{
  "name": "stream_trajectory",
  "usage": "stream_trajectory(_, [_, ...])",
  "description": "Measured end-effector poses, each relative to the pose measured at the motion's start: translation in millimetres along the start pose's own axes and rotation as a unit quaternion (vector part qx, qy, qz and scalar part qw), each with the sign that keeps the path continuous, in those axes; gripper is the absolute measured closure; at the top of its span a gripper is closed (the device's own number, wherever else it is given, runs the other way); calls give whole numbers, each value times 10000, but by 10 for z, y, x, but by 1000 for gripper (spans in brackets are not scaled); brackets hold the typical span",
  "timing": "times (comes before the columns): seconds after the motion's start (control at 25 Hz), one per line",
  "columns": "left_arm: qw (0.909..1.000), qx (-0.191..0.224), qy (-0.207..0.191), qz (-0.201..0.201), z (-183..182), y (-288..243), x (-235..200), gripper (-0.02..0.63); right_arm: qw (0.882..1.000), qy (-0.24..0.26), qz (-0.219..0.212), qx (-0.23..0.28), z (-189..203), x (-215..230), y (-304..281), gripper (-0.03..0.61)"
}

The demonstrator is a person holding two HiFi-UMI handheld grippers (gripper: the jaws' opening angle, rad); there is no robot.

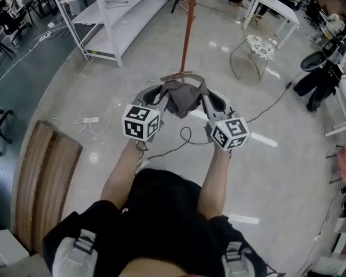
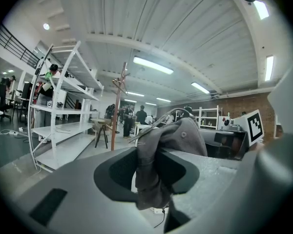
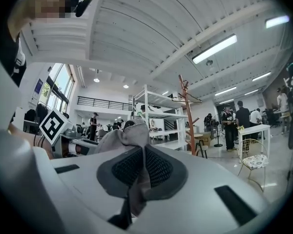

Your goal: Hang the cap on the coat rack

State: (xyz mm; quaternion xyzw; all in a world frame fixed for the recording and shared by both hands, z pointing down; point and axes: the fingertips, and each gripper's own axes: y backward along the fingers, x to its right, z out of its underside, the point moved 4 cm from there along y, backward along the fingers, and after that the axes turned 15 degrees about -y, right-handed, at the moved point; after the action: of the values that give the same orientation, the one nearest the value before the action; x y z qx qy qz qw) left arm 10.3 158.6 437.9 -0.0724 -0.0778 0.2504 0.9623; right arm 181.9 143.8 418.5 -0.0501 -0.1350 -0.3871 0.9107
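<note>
Both tools are gripping the grey cap, which is hanging between them in front of the person. The left gripper is clamping a thick bunched fold, so its jaws are standing partly apart. The right gripper is pinching a thin edge, closed tight. This two-sided hold is probably spreading the cap for a peg on the brown coat rack, which is standing farther ahead, well apart.

Glossy grey floor — white shelving, wire chair.

Strip lights above the left gripper shone brightly; the floor glared; fisheye edges darkened and bent.
</note>
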Motion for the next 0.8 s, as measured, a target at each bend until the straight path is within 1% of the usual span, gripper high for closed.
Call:
stream_trajectory(0.28, [9999, 64, 19, -105, -26, -34, -100, 506, 9999, -59, -148, 2, -58, 49, -166, 580])
stream_trajectory(0.52, [9994, 23, 116, -338, -8, -75, -524, 506, 9992, -62, -373, -134, -44, 13, -624, 580])
stream_trajectory(0.64, [9995, 44, 119, -306, 17, -232, -647, 506, 9993, -70, -353, -124, -31, 137, -777, 580])
stream_trajectory(0.8, [9998, 87, 113, -150, 11, -563, -816, 506, 9997, -58, -234, -85, -89, 388, -1006, 580])
